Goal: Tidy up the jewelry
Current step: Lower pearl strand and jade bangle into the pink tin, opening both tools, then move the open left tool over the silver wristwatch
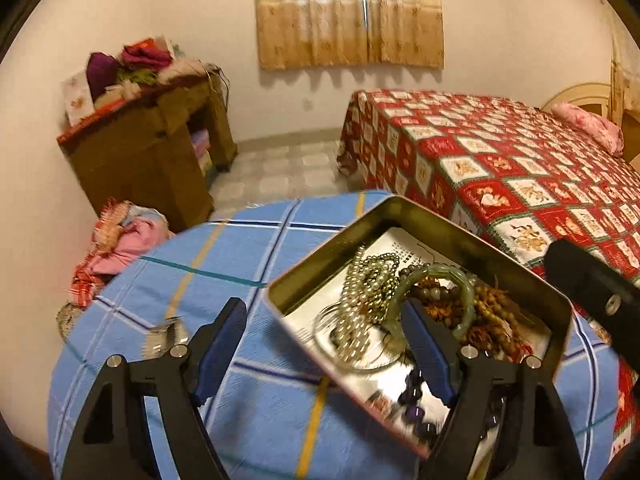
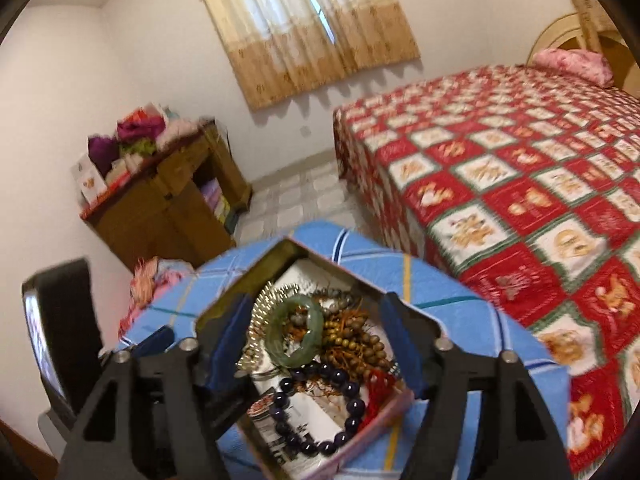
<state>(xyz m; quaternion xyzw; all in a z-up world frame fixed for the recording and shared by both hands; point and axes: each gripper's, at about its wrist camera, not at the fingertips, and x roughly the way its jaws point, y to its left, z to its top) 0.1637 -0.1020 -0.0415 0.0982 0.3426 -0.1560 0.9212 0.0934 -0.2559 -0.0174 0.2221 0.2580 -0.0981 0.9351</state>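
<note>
An open metal tin (image 1: 404, 210) (image 2: 224, 300) lies on a round table with a blue checked cloth (image 1: 248, 264) (image 2: 472, 320). It holds a green jade bangle (image 1: 466, 292) (image 2: 276, 330), a pearl strand (image 1: 356, 308), brown wooden beads (image 2: 360, 340) and a dark purple bead bracelet (image 2: 352, 400) (image 1: 416, 408). My left gripper (image 1: 324, 332) is open; its right finger is inside the tin, its left finger over the cloth. My right gripper (image 2: 316, 328) is open, above the tin, astride the jewelry. The right gripper's body shows in the left wrist view (image 1: 592, 292).
A bed with a red patterned cover (image 1: 520, 168) (image 2: 520, 184) stands right of the table. A wooden cabinet (image 1: 152, 152) (image 2: 172, 204) with clothes on top stands against the far wall. Pink cloths (image 1: 120, 248) lie left of the table. A small silver object (image 1: 168, 336) lies on the cloth.
</note>
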